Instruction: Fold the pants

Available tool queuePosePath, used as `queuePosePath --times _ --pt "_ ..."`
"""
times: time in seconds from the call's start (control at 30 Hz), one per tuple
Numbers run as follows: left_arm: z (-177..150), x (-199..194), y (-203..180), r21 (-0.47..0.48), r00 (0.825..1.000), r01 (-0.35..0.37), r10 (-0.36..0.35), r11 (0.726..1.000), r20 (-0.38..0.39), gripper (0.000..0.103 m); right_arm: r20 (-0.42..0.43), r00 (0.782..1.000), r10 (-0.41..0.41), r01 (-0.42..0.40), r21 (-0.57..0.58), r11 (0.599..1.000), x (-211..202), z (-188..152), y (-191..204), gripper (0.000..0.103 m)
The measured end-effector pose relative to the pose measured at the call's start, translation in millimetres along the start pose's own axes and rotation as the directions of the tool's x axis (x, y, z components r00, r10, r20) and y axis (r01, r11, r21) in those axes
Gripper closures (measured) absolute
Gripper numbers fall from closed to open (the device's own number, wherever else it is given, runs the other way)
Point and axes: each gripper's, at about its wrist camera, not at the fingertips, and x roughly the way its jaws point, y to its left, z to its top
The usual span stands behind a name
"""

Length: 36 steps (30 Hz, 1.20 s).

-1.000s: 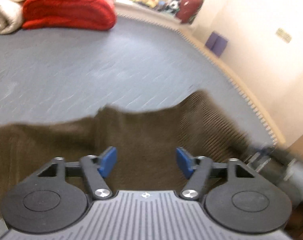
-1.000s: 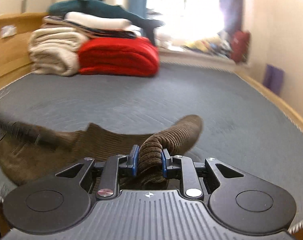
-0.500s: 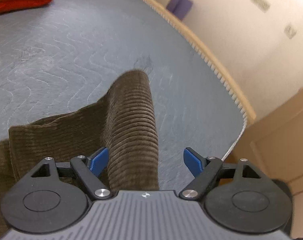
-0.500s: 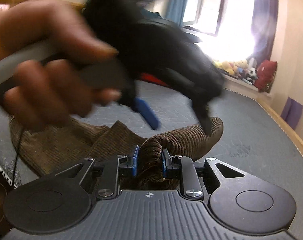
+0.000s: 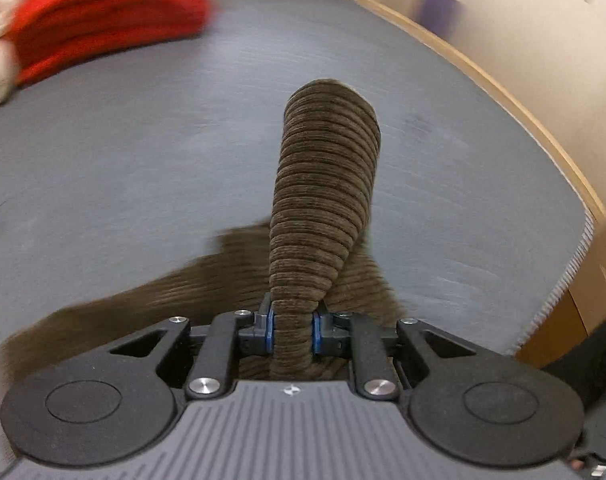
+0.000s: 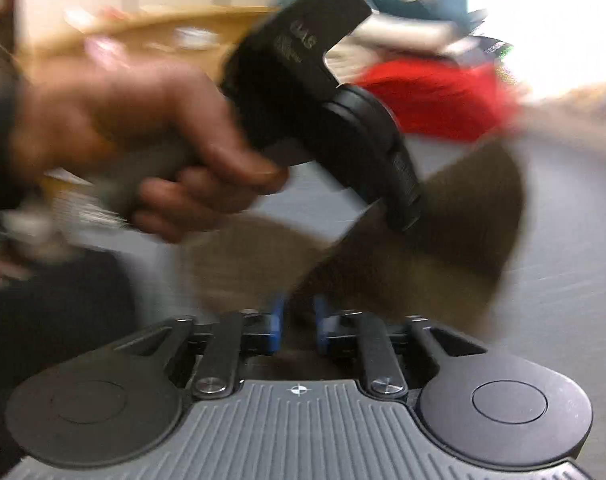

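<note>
Grey quilted mattress (image 5: 143,184) fills most of the left wrist view, red blanket (image 5: 103,12) blurred at upper left, wooden bed edge (image 5: 503,92) running down the right. We see the brown corduroy pants (image 5: 323,200) bunched on the mattress at lower centre, one ridge of cloth rising up the middle of the frame.

Change: half a second ago our left gripper (image 5: 294,326) stood wide open around that ridge; now its jaws are closing and the blue pads (image 5: 269,326) already pinch the fold, so left is clenched on the pants. Our right gripper (image 6: 299,320) was already gripping a fold a second ago and is squeezing tighter; cloth sits between its pads, frame is very blurred. In the right wrist view the person's hand (image 6: 143,148) and the left tool cross the upper left and centre, reaching the pants (image 6: 463,232) at mid right.

Meaning for the task, as we judge it: both ends are now held, so the pants can be lifted and laid over for a fold. No fold made yet
</note>
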Motion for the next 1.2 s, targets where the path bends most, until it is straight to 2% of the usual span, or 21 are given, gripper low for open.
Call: queuePosePath --times 0.07,0.13,0.2,0.27,0.37,0.43,0.5,0.53,0.63,0.73,0.8,0.9,0.97,1.07,1.13,1.2 --pt "-8 -22 51 -0.091 0.999 -0.044 0.046 0.995 0.013 0.084 0.020 0.992 0.122 -0.123 0.015 0.992 -1 9 9 0.090" --pt "-17 -40 91 -0.156 0.995 -0.093 0.097 0.983 0.020 0.084 0.056 0.988 0.141 -0.144 0.055 0.988 2 20 8 0.086" --pt "-25 -54 131 -0.216 0.989 -0.144 0.149 0.966 0.006 0.083 0.075 0.990 0.117 -0.128 0.160 0.979 12 31 -8 0.078" --pt "-36 -63 164 -0.254 0.980 -0.198 0.198 0.947 -0.024 0.080 0.074 0.996 0.052 -0.070 0.261 0.963 24 40 -30 0.062" --pt "-48 -67 197 -0.285 0.964 -0.265 0.254 0.921 -0.075 0.077 0.030 0.999 -0.030 0.016 0.391 0.920 52 47 -58 0.049" --pt "-55 -68 214 -0.311 0.958 -0.287 0.273 0.906 -0.089 0.064 -0.016 0.998 -0.060 0.060 0.484 0.873 72 45 -72 0.045" --pt "-61 -61 228 -0.358 0.968 -0.251 0.237 0.899 -0.084 0.014 -0.072 0.996 -0.058 0.088 0.553 0.828 99 40 -82 0.045" --pt "-61 -55 227 -0.368 0.972 -0.236 0.220 0.899 -0.085 0.009 -0.097 0.994 -0.053 0.100 0.577 0.811 111 37 -86 0.045" --pt "-74 -29 239 -0.387 0.973 -0.227 0.191 0.894 -0.128 0.008 -0.172 0.984 -0.052 0.147 0.598 0.788 139 29 -88 0.045" --pt "-90 -7 255 -0.448 0.971 -0.231 0.174 0.864 -0.165 0.007 -0.247 0.965 -0.092 0.225 0.591 0.775 167 28 -84 0.042" --pt "-101 4 264 -0.500 0.980 -0.186 0.123 0.846 -0.157 0.007 -0.271 0.955 -0.117 0.261 0.591 0.764 175 26 -86 0.035" --pt "-117 17 283 -0.614 0.995 -0.063 0.001 0.787 -0.101 0.006 -0.295 0.948 -0.115 0.279 0.605 0.746 187 24 -91 0.031" --pt "-126 27 289 -0.648 0.996 -0.018 -0.041 0.761 -0.075 0.006 -0.310 0.944 -0.113 0.287 0.602 0.745 191 23 -92 0.028" --pt "-135 30 289 -0.651 0.998 0.009 -0.046 0.759 -0.040 0.006 -0.324 0.940 -0.107 0.294 0.608 0.737 195 21 -99 0.027" --pt "-139 27 287 -0.647 0.999 0.019 -0.043 0.763 -0.022 0.010 -0.330 0.940 -0.084 0.286 0.630 0.722 199 18 -105 0.027" --pt "-142 21 284 -0.632 0.999 0.026 -0.037 0.775 -0.004 0.022 -0.324 0.944 -0.056 0.266 0.655 0.708 205 13 -111 0.033"
